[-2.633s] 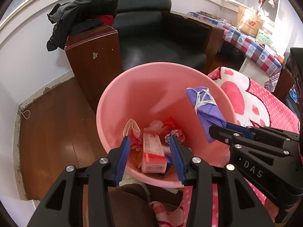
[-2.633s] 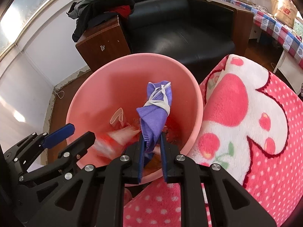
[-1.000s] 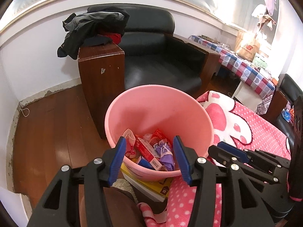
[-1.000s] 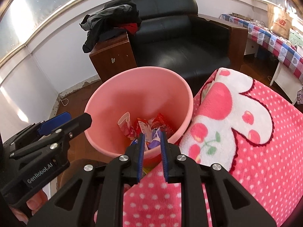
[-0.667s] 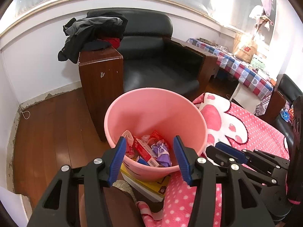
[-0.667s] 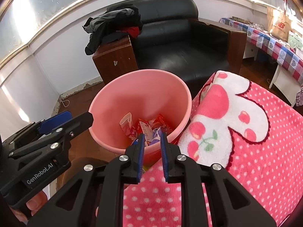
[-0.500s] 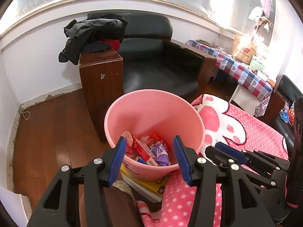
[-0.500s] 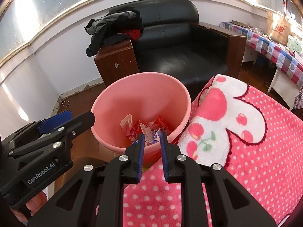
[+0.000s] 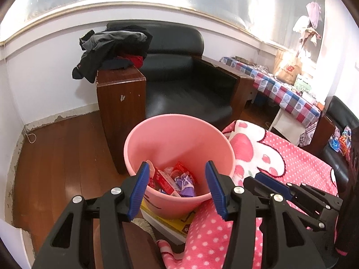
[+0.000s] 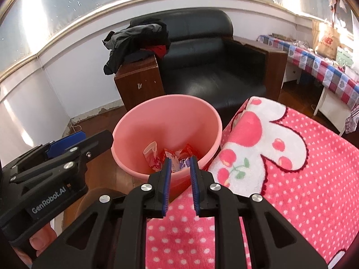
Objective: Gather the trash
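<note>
Trash [image 9: 177,182] lies deep inside the pink bin [image 9: 179,123], whose rim touches the blanket [image 10: 291,168] at 3 o'clock. Left gripper [image 9: 177,188] jaws are wide; right gripper [image 10: 180,179] jaws are narrow, empty.

We saw bright, sharp frames w/ window [image 9: 139,2] glare up top, heavy fisheye bend, dark vignetted corners.

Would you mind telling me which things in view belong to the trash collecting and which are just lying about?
Belongs to the job:
pink bin
wrappers inside it
purple mask inside it

Just lying about:
black armchair
pile of clothes
pink blanket
checked table
</note>
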Demonstrator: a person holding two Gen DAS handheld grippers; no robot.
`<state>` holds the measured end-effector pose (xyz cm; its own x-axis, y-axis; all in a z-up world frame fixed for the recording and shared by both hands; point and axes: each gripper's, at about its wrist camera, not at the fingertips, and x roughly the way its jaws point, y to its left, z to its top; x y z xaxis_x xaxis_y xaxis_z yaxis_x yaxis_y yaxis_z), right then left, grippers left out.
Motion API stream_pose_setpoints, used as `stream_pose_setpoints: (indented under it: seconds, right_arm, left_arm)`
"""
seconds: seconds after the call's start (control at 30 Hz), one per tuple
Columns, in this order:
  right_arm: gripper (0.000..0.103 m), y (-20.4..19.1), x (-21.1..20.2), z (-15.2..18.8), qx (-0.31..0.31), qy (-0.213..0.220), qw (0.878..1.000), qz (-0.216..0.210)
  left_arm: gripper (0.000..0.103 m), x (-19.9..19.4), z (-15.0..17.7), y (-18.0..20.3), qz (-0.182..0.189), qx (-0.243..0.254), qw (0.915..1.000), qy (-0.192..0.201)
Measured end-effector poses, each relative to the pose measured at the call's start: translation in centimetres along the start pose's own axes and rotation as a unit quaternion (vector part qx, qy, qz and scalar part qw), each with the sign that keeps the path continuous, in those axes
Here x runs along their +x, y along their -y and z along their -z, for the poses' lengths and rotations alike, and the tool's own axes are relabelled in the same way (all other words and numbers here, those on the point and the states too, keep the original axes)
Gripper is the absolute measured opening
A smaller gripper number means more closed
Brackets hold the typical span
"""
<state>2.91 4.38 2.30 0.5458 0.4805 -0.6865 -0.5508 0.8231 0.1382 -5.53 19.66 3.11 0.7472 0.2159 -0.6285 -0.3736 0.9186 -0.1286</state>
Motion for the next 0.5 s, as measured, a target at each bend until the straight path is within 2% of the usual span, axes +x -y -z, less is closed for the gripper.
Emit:
stream_pose_setpoints:
  seconds: [0.3,0.5]
  right_arm:
    - [0.017,0.1,-1.4,0.9,-0.005,0.031,1.000,0.002]
    - [0.018,0.2,-1.9,2.0,-0.007,0.038,0.999,0.009]
  left_arm:
    - [0.051,-0.9,0.3,0.5,-0.008,0.002,0.9997,0.024]
    - [0.051,-1.2,0.9,0.7,-0.021,0.008,0.9991,0.036]
